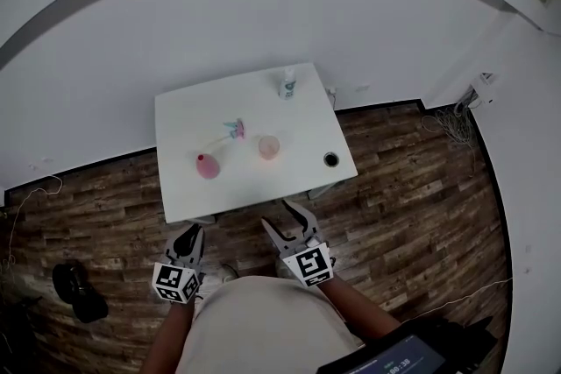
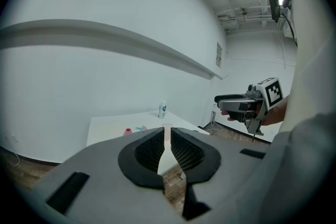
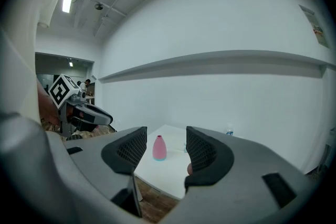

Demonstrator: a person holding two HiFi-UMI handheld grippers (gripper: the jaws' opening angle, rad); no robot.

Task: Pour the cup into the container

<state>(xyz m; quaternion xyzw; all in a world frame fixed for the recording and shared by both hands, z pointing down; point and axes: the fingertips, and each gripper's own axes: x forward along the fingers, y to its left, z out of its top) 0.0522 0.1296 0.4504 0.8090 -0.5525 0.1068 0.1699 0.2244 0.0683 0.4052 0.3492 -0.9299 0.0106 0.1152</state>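
Note:
A translucent peach cup (image 1: pixel 268 147) stands upright mid-table, with a pink vase (image 1: pixel 208 165) to its left and a small dark round container (image 1: pixel 330 159) to its right. Both grippers hover over the floor, short of the white table's (image 1: pixel 184 109) near edge. My left gripper (image 1: pixel 194 228) is shut and holds nothing; its jaws (image 2: pixel 167 147) meet in front of the cup (image 2: pixel 166 126). My right gripper (image 1: pixel 277 215) is open and empty. Between its jaws (image 3: pixel 166 149) I see the pink vase (image 3: pixel 159 148) on the table beyond.
A small white bottle (image 1: pixel 287 85) stands at the table's far edge and a pink-and-blue object (image 1: pixel 235 130) lies behind the cup. A black bag (image 1: pixel 77 289) sits on the wooden floor at the left. Cables (image 1: pixel 451 123) lie by the right wall.

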